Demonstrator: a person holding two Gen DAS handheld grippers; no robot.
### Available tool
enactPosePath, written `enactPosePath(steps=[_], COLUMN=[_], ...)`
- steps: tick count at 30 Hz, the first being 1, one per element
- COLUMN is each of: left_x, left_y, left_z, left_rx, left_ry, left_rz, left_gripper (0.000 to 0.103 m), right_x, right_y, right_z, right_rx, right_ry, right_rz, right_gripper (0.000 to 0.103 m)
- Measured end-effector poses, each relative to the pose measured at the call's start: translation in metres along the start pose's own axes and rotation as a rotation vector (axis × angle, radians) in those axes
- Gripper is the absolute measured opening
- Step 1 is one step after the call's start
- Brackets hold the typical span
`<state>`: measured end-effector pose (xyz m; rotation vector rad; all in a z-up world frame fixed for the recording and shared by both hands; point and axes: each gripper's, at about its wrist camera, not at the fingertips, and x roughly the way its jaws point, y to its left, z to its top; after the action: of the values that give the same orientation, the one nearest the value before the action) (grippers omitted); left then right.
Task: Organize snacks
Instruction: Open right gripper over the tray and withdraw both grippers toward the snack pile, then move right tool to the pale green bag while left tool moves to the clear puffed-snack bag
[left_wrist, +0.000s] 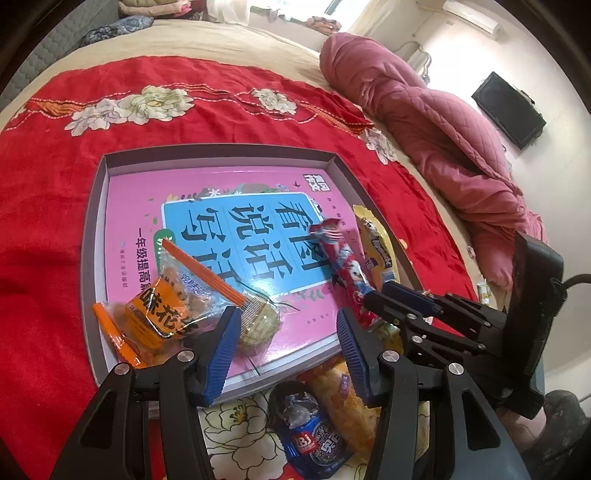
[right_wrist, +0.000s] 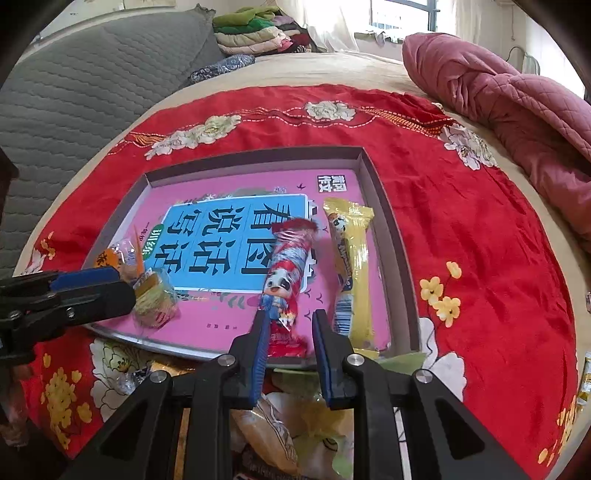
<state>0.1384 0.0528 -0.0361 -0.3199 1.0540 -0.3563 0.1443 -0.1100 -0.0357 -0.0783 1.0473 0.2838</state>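
Left gripper (left_wrist: 284, 332): we see its blue pads spread wide, holding nothing, low over the near edge of the tray; its left pad sits just beside the green pastry.
Right gripper (right_wrist: 290, 332): we see the jaws narrowly parted on either side of the near end of the red stick; we cannot tell whether the pads touch the wrapper.
Red stick (right_wrist: 288, 273): a long red and blue cartoon wrapper, lying on the book right of centre, pointing far to near.
Yellow stick (right_wrist: 352, 273): a long yellow wrapper just right of the red one, roughly parallel, near the tray's right wall.
Green pastry (left_wrist: 255, 325): a clear-wrapped round piece at the near left of the book.
Orange packet (left_wrist: 159, 314): a clear bag with an orange label, left of the pastry, inside the tray.
Tray (left_wrist: 221, 153): a shallow grey box on the red blanket (left_wrist: 184, 74), with a pink book (left_wrist: 140, 206) lying flat inside.
Loose snacks (left_wrist: 317, 439): a blue packet and a bread roll on the blanket, just outside the tray's near edge.
Pink quilt (left_wrist: 424, 122): bunched up far right on the bed.
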Motion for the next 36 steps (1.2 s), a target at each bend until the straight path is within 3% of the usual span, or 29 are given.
enactPosePath(steps=[6, 9, 13, 24, 36], left_x=[-0.003, -0.006, -0.013, -0.033, -0.046], left_y=[-0.002, -0.004, -0.005, -0.001, 0.011], left_z=[0.001, 0.001, 0.002, 0.003, 0.001], left_rx=[0.006, 0.013, 0.014, 0.02, -0.008], left_ry=[-0.006, -0.007, -0.016, -0.047, -0.062], left_rz=[0.002, 0.007, -0.006, 0.02, 0.024], left_gripper=[0.057, 0.063, 0.063, 0.064, 0.064], right_x=[-0.001, -0.011, -0.028, -0.061, -0.079], right_y=[0.001, -0.004, -0.011, -0.031, -0.042], right_z=[0.002, 0.003, 0.009, 0.016, 0.007], right_rx=[0.01, 0.033, 0.056, 0.11, 0.136], right_ry=[-0.014, -0.038, -0.081, -0.15, -0.162], right_rz=[0.004, 0.024, 0.037, 0.045, 0.046], right_gripper=[0.023, 0.023, 0.035, 0.036, 0.036])
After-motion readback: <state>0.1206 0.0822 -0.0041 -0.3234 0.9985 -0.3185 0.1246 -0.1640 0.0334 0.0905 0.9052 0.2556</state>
